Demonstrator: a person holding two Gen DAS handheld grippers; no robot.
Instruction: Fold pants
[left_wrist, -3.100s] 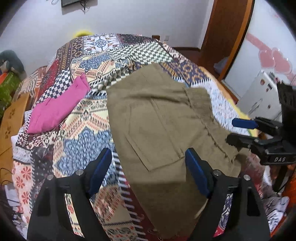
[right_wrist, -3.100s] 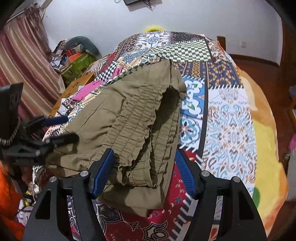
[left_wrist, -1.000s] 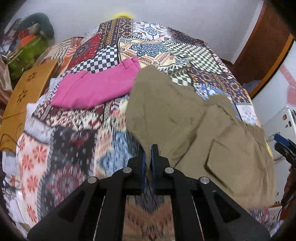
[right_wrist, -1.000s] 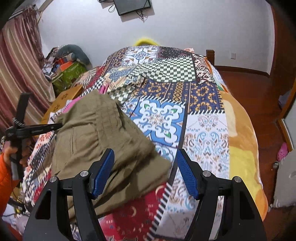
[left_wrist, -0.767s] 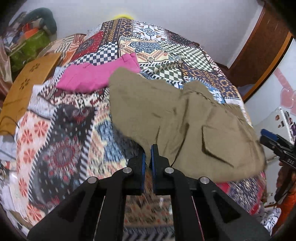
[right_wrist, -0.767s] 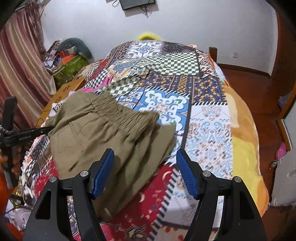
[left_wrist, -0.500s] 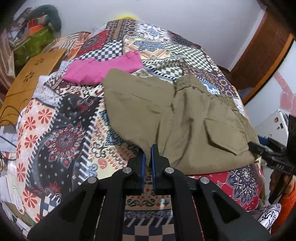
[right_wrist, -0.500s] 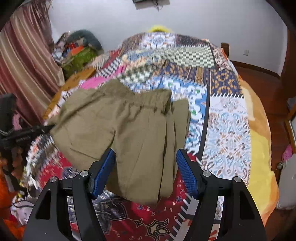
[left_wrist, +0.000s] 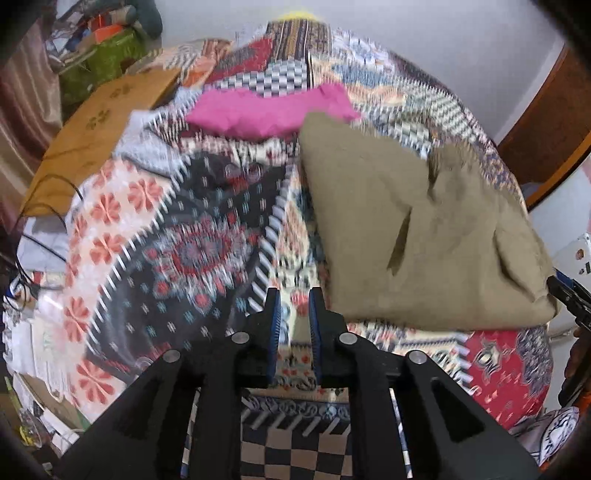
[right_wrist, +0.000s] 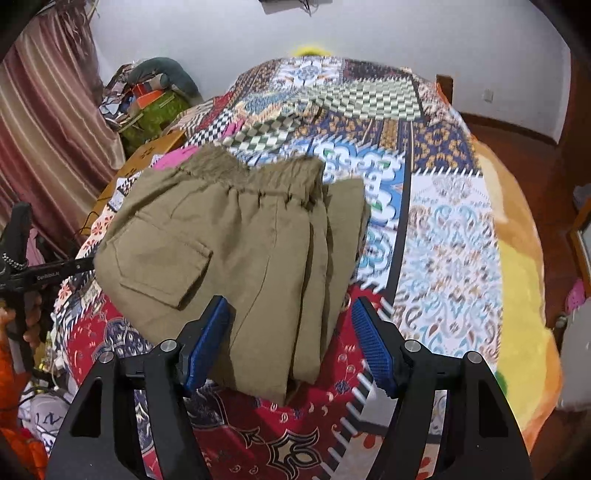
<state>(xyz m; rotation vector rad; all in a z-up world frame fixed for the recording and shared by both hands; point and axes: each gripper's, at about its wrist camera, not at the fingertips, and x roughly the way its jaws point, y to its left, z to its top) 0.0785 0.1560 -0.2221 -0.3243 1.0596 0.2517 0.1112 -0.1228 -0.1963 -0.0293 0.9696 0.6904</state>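
Observation:
The olive-brown pants (left_wrist: 424, 236) lie folded in a thick bundle on the patchwork bedspread (left_wrist: 177, 243). In the right wrist view the pants (right_wrist: 243, 251) show a back pocket and the elastic waistband at the far edge. My left gripper (left_wrist: 293, 314) is open by a narrow gap with nothing in it, just left of the bundle's near corner. My right gripper (right_wrist: 291, 339) is wide open and empty, with the near edge of the pants between its blue pads (right_wrist: 373, 350).
A folded pink garment (left_wrist: 269, 110) lies on the bed beyond the pants. A wooden bedside surface (left_wrist: 96, 133) and cluttered bags stand left of the bed. A yellow blanket edge (right_wrist: 524, 280) and wooden floor lie to the right.
My left gripper has let go of the pants, opened a little and drawn back to the left. The pants have settled flat on the bed. My right gripper stays open.

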